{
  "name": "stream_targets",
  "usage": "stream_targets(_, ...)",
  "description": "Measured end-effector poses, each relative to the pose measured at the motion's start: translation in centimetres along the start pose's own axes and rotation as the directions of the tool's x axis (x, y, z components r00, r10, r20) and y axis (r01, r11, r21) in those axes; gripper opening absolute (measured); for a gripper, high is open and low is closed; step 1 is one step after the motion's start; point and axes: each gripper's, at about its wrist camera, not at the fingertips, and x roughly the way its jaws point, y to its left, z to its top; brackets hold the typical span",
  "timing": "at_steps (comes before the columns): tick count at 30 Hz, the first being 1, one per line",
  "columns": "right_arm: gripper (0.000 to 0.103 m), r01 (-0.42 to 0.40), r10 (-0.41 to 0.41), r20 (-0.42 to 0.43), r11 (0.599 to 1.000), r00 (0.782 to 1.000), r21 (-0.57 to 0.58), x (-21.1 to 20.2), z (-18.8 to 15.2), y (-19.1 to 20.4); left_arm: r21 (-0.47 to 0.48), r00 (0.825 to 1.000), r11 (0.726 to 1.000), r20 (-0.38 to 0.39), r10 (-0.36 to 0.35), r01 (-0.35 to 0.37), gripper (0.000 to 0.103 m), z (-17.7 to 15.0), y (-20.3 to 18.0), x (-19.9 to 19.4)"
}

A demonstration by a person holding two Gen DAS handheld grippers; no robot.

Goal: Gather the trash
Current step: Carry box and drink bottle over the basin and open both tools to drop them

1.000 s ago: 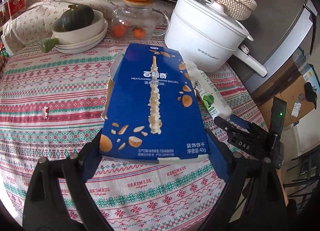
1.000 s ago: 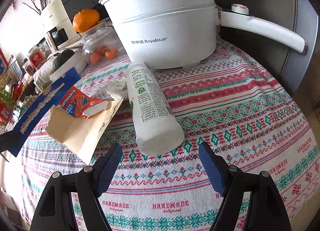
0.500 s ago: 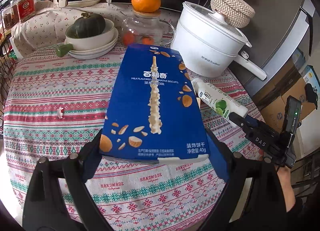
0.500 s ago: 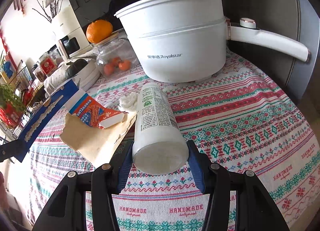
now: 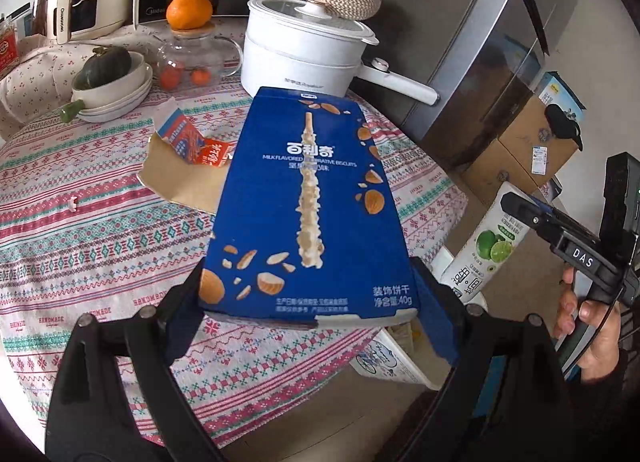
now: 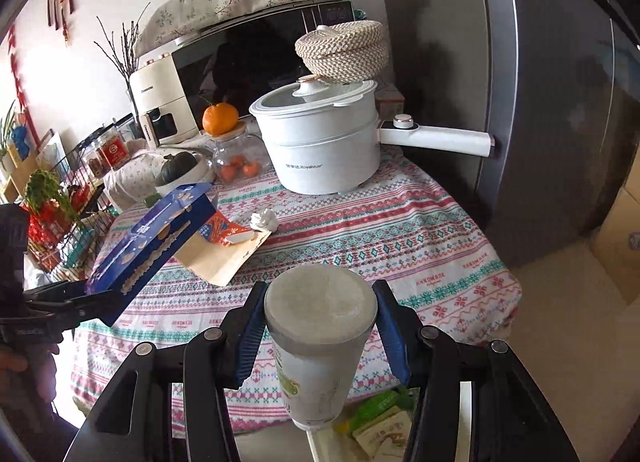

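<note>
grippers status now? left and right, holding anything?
Left gripper: shut on the blue biscuit box.
Right gripper: shut on the white lime-drink bottle.

Left wrist view: looks down-forward along the left gripper (image 5: 310, 314); blue box (image 5: 310, 206) close, filling centre; table (image 5: 100, 230) beyond.
Right wrist view: looks down-forward from the table (image 6: 400, 230) edge; bottle (image 6: 320, 334) very close at 6 o'clock.
Shared: pot (image 5: 304, 58) (image 6: 320, 150) at 12 o'clock, orange (image 5: 189, 11) (image 6: 220, 118), box (image 6: 152, 238), bottle (image 5: 488, 246).
</note>
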Motion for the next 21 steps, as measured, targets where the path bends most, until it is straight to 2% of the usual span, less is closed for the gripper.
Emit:
stream_targets(5, 0.053, 0.028, -0.03, 0.029, 0.997, 0.999, 0.074, -4.2, -2.5, -3.2, 0.105, 0.994, 0.991, -0.075, -0.074, 0.082, 0.092, -2.3, -3.7, 0.9)
stream_targets(10, 0.053, 0.076, -0.079, 0.025, 0.991, 0.997, 0.112, -6.4, -4.8, -5.9, 0.177, 0.973, 0.969, -0.181, -0.142, 0.175, 0.092, -4.2, -7.1, 2.4)
stream_targets(16, 0.053, 0.147, -0.146, -0.019, 0.979, 0.989, 0.143, -7.4, -6.9, -8.6, 0.306, 0.943, 0.924, -0.304, -0.134, 0.23, 0.092, -6.9, -12.1, 5.0)
stream_targets(21, 0.053, 0.18, -0.175, -0.042, 0.967, 0.984, 0.179, -7.9, -8.1, -10.5, 0.372, 0.912, 0.896, -0.402, -0.082, 0.244, 0.092, -9.6, -15.3, 8.4)
